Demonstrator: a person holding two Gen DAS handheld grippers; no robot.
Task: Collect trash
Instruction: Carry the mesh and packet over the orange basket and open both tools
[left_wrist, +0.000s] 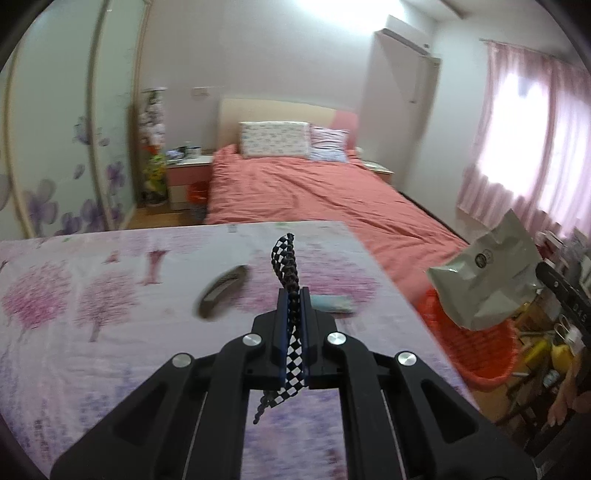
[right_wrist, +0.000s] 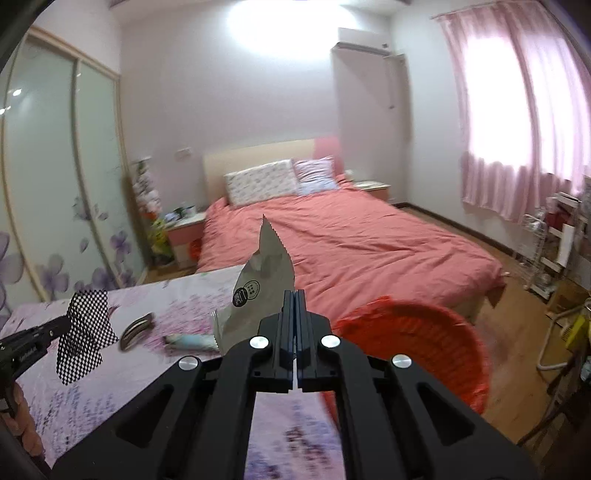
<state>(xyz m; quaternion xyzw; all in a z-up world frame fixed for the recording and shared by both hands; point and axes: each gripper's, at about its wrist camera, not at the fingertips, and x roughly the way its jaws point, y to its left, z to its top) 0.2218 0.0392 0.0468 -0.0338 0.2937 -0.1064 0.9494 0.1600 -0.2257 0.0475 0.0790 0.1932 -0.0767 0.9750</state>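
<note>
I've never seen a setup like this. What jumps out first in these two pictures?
Two black grippers, each pinching a piece of trash: the left gripper is shut on a black-and-white checkered wrapper above the floral-cloth table, and the right gripper is shut on a crinkled silver foil packet. An orange-red plastic basket sits on the floor right of the table, and a coral-covered bed fills the room behind.
</note>
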